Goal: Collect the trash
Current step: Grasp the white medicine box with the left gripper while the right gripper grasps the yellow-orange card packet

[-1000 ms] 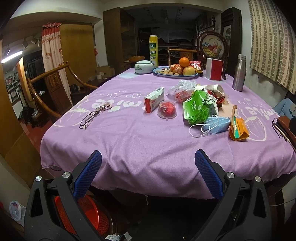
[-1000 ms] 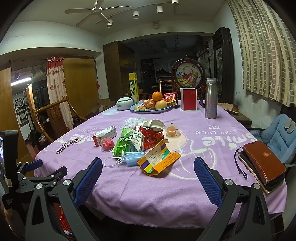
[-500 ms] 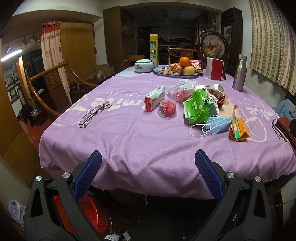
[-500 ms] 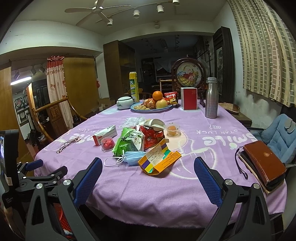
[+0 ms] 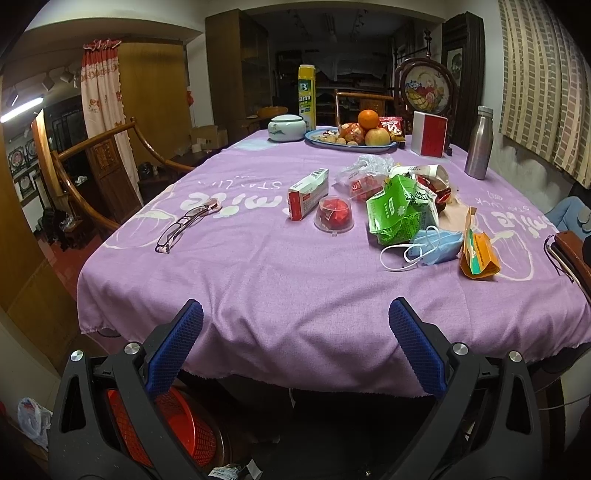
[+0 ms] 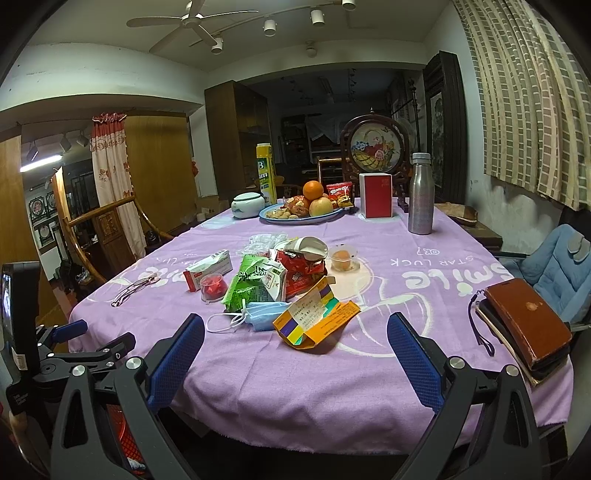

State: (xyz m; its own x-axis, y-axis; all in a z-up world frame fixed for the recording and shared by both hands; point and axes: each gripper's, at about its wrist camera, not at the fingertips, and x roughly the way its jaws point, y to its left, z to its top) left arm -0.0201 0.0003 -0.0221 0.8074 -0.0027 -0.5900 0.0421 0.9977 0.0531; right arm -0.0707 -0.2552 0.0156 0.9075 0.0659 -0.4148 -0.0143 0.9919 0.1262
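Right wrist view, orange carton (image 6: 317, 322) flat, long axis rightward-away.

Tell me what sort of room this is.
Most likely a home dining room: a big table under a purple tablecloth carries a fruit plate, wooden chairs stand alongside, and a ceiling fan hangs overhead.
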